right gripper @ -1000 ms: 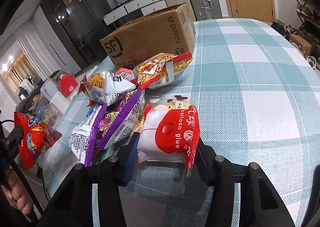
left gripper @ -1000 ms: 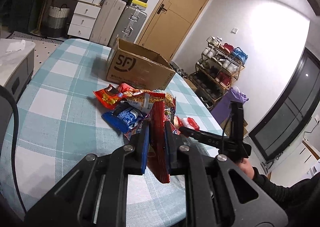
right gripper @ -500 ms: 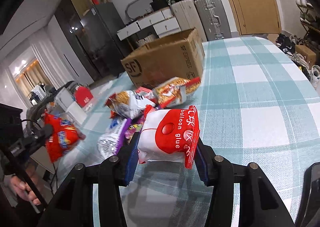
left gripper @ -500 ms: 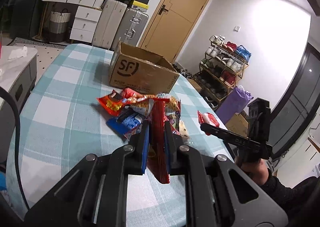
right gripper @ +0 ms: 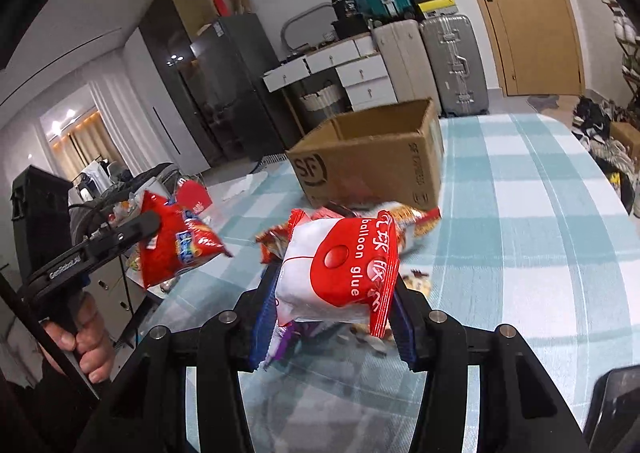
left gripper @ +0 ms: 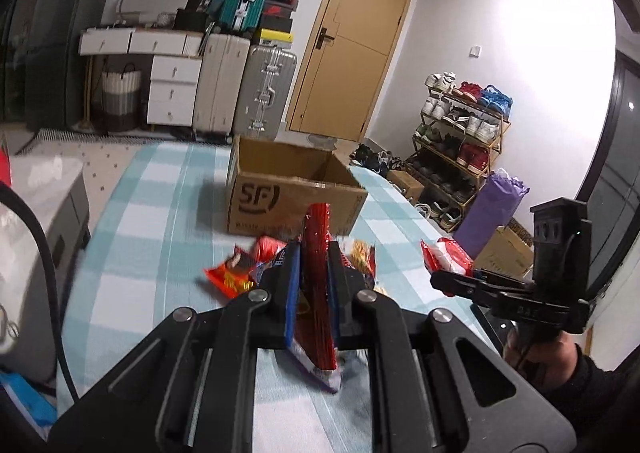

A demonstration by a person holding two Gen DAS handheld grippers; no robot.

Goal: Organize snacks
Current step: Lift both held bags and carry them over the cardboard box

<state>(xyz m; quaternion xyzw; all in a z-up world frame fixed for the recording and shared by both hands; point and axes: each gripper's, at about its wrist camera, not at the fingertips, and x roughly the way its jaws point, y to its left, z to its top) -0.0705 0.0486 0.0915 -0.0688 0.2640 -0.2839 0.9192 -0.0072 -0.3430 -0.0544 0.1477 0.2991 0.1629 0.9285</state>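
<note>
Above table, tongs tilt downward.

Black grippers — blue-padded fingers, silver screws — dark sleeve.

The right gripper clamps a puffy red-and-white plastic packet above the teal-checked tablecloth. Behind it, loose snack bags lie before an open brown cardboard box. At left, the left gripper pinches a red crisp bag beyond the table's left edge.
</note>
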